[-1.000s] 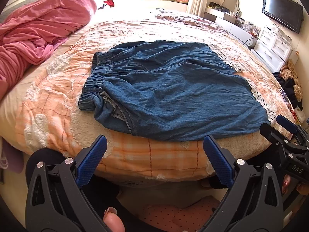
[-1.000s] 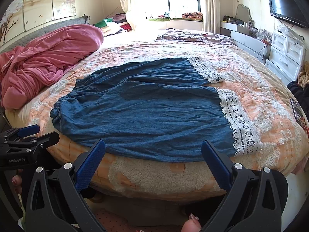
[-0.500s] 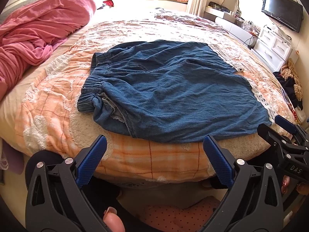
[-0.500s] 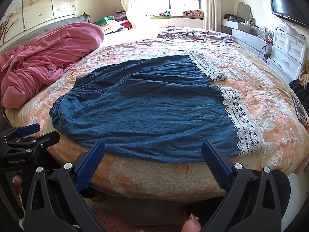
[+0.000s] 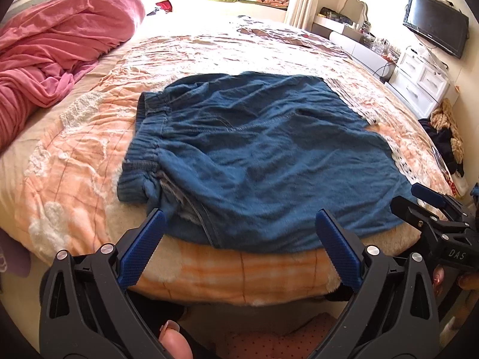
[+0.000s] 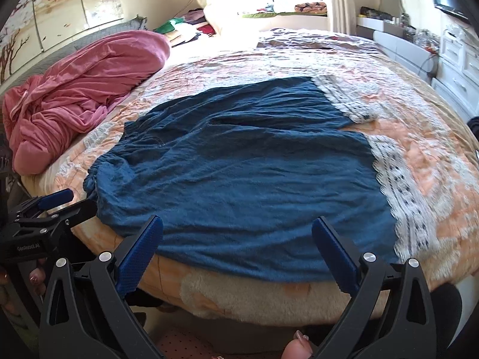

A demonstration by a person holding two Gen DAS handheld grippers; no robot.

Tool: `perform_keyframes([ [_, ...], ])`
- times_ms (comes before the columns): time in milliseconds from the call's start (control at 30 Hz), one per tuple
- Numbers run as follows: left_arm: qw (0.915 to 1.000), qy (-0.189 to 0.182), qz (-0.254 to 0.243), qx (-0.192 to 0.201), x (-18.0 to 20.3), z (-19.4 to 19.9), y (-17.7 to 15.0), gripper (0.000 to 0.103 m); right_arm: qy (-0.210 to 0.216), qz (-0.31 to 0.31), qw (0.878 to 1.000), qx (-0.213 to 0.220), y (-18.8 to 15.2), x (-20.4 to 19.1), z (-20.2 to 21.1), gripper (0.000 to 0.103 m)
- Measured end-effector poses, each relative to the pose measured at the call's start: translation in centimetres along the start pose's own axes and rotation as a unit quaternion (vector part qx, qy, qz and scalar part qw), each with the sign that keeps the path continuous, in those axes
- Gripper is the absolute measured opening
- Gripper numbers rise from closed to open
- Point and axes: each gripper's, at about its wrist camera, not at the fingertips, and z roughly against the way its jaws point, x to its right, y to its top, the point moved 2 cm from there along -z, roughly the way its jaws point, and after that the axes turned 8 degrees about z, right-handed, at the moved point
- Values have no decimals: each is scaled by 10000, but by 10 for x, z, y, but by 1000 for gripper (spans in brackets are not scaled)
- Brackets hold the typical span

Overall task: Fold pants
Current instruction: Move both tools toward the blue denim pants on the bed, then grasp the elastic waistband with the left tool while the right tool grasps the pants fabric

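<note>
Blue denim pants [image 5: 254, 161] with white lace cuffs lie flat on the bed, elastic waistband [image 5: 140, 161] to the left and legs to the right. They also show in the right wrist view [image 6: 254, 173], with the lace cuffs [image 6: 404, 197] at the right. My left gripper [image 5: 239, 239] is open and empty, at the near hem just right of the waistband corner. My right gripper [image 6: 238, 248] is open and empty, at the near hem of the leg. Each gripper shows in the other's view, the right [image 5: 431, 209] and the left [image 6: 57, 206].
The bed has an orange and white quilt [image 5: 74, 179]. A pink duvet [image 5: 54, 53] is bunched at the far left. White drawers [image 5: 419, 83] and a wall TV [image 5: 434, 24] stand to the right. The bed's near edge [image 6: 254, 299] drops off just below the grippers.
Both grippers have moved forward and closer to the near hem of the pants. The pants lie as before. Both stay open.
</note>
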Motion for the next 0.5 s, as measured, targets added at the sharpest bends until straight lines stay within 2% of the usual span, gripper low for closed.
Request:
perform_keyframes([
  [100, 9999, 137, 57, 34, -13, -7, 18, 94, 106, 335, 9993, 82, 22, -4, -10, 99],
  [167, 9994, 271, 182, 115, -28, -13, 37, 94, 70, 686, 9975, -138, 39, -7, -25, 99],
  [300, 9982, 396, 388, 224, -57, -28, 74, 94, 459, 1032, 9936, 30, 78, -13, -44, 99],
  [367, 9979, 492, 339, 261, -68, -41, 93, 94, 396, 1300, 9907, 105, 98, -18, -56, 99],
  [500, 9973, 684, 230, 126, -89, -75, 122, 94, 567, 1652, 9846, 6, 134, -24, -91, 99],
])
